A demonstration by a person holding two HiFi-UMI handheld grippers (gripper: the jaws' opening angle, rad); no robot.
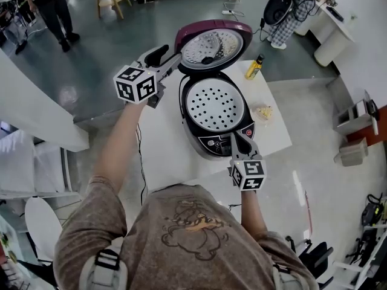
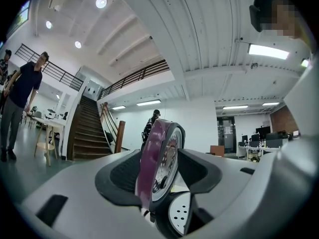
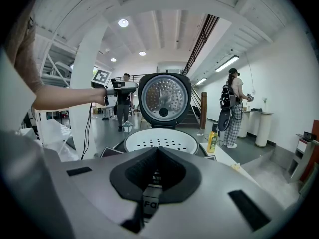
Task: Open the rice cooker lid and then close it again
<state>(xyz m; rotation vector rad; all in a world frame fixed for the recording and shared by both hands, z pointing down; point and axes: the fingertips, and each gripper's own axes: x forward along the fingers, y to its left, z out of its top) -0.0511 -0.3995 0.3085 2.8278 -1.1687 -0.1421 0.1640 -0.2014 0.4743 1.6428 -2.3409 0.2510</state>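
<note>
The rice cooker (image 1: 208, 142) stands on the white table (image 1: 164, 145) with its purple lid (image 1: 213, 46) swung up and back, silver inner face showing. A white perforated tray (image 1: 214, 106) fills the pot. My left gripper (image 1: 172, 58) is level at the lid's left edge. In the left gripper view the lid's rim (image 2: 152, 158) stands edge-on between the open jaws of that gripper (image 2: 160, 172); whether a pad touches it I cannot tell. My right gripper (image 1: 240, 140) rests over the cooker's front right by the control panel, shut and empty (image 3: 157, 156), facing the tray (image 3: 160, 141) and lid (image 3: 164, 99).
A yellow bottle (image 1: 254, 67) stands at the table's far right corner, and a pale crumpled scrap (image 1: 263, 112) lies to the right of the cooker. A black cable (image 1: 140, 156) hangs off the table's left edge. People stand on the floor beyond, left (image 1: 54, 8) and right (image 1: 290, 11).
</note>
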